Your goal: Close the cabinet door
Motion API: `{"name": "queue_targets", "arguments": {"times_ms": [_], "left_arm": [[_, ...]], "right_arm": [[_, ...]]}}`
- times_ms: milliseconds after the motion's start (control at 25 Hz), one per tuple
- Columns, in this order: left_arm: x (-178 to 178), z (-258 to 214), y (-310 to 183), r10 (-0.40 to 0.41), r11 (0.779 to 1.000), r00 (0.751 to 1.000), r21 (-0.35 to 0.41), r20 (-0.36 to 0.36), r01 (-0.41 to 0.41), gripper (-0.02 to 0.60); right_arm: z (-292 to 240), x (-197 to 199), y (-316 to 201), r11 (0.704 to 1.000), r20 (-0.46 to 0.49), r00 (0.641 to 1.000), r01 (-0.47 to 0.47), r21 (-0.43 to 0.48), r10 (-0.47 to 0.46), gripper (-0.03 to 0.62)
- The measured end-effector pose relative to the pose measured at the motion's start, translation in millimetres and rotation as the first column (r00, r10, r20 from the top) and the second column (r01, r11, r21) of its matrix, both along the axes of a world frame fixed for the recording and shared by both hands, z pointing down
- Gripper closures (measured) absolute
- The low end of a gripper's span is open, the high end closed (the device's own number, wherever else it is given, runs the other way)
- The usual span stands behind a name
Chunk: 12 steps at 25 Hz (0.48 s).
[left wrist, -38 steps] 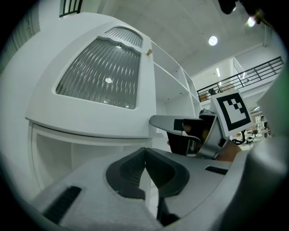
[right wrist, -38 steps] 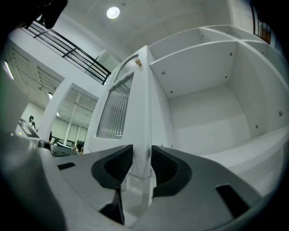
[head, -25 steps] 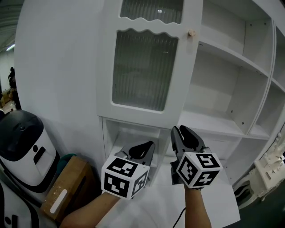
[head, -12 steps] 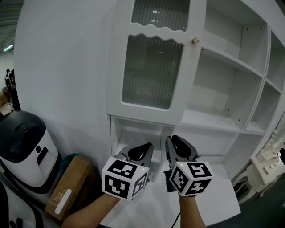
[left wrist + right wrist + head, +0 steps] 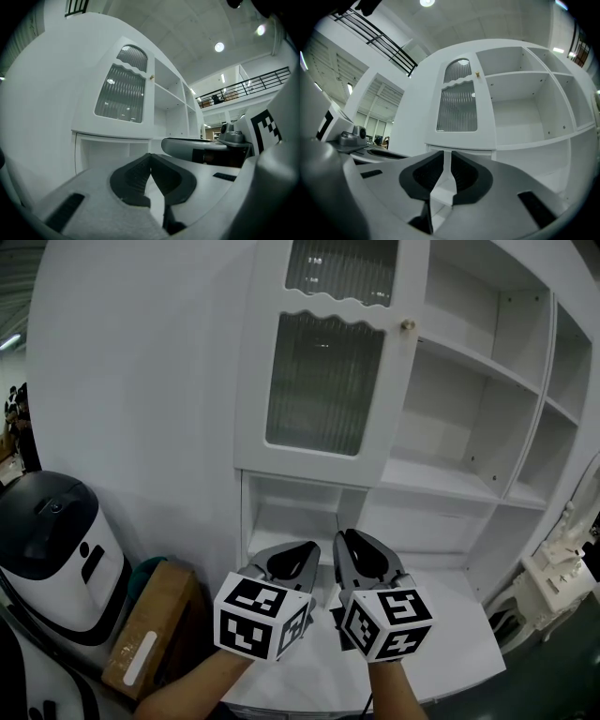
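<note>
White walls and a curved white cabinet are filling the view ahead of both grippers. The cabinet door, with its ribbed glass panel and a small knob at its upper right edge, is standing above and beyond the gripper tips. It is lying against the cabinet's left column, though I cannot tell whether it is fully flush.

Open shelf compartments are stretching up and to the right of the right gripper, showing only their white walls and edges. Two low cubbies are sitting under the door, straight ahead of the grippers. The white surface is spreading beneath and to the right of the right gripper, bare up to its front edge.

The left gripper is pointing level just beside the right one, with its jaws meeting at the tips and gripping nothing. The right gripper's jaws are closing, with a narrow gap showing and nothing between them.

Left of the left gripper, below surface level, a cardboard box is leaning beside a black-and-white machine. A carved white furniture piece is crowding the far right.
</note>
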<state>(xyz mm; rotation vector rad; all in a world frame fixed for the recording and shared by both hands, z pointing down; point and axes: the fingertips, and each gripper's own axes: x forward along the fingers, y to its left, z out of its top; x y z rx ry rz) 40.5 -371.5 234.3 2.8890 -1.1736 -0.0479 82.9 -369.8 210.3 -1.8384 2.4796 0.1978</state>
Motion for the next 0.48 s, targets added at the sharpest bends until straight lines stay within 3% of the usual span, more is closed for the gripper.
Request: {"name": "queue_targets", "arguments": {"times_ms": [480], "left_arm": [[-24,12,27,-0.004,1.0,1.0,0.002,0.029,0.004,0.571]], "right_arm": [[18,-37,31,1.0,-0.033,0.999,-0.004,-0.021,0.003,0.563]]}}
